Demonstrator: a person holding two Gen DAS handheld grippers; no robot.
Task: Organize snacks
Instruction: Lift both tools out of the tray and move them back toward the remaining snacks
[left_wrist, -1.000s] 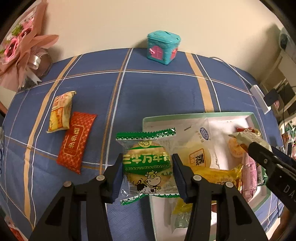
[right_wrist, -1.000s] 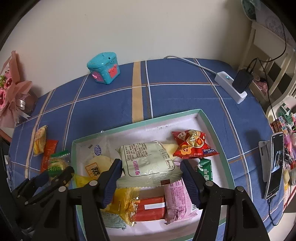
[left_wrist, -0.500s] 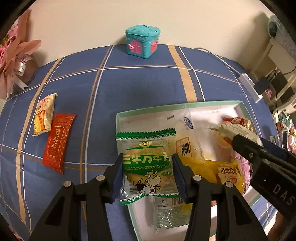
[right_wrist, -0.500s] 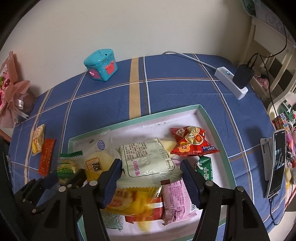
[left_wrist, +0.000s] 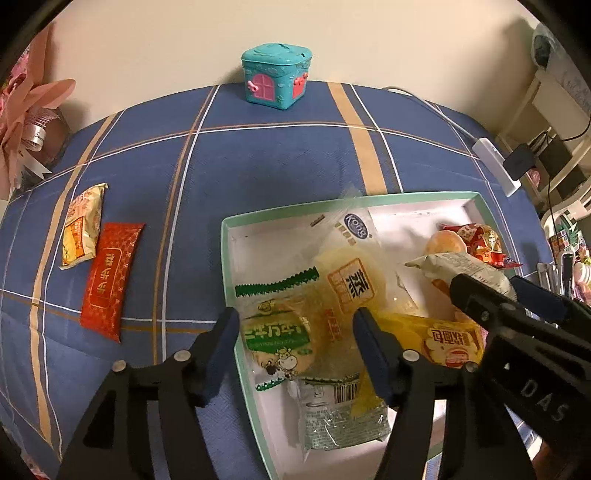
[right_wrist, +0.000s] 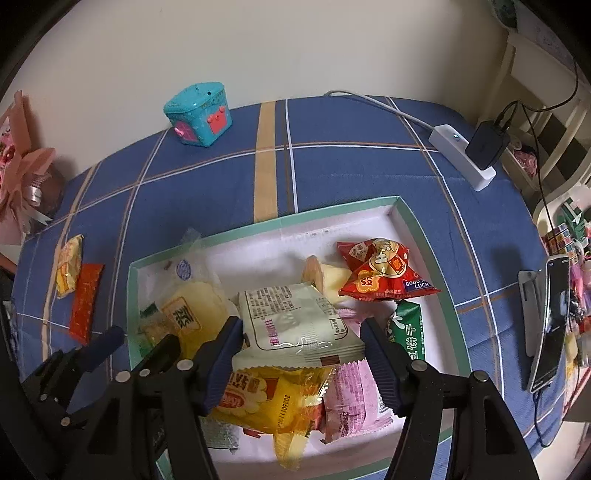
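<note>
- Left gripper: jaws just opened wide, pads clear of the green biscuit packet, which lies between them at the tray's 9 o'clock edge; released there, by the look of it, to join the rest.
- Right gripper: clamped on the pale cream packet, held above the pile at the tray's centre, probably awaiting a free spot.
- Tray: white inside, mint rim, packed with snacks; red pouch toward 2 o'clock.
- Still outside, at 9 o'clock of the tray on the cloth: yellow packet and red packet, side by side.
- Surface: blue checked tablecloth; teal house-shaped box at 12 o'clock by a cream wall.
- Power strip at 2 o'clock; pink bouquet at 10 o'clock.
</note>
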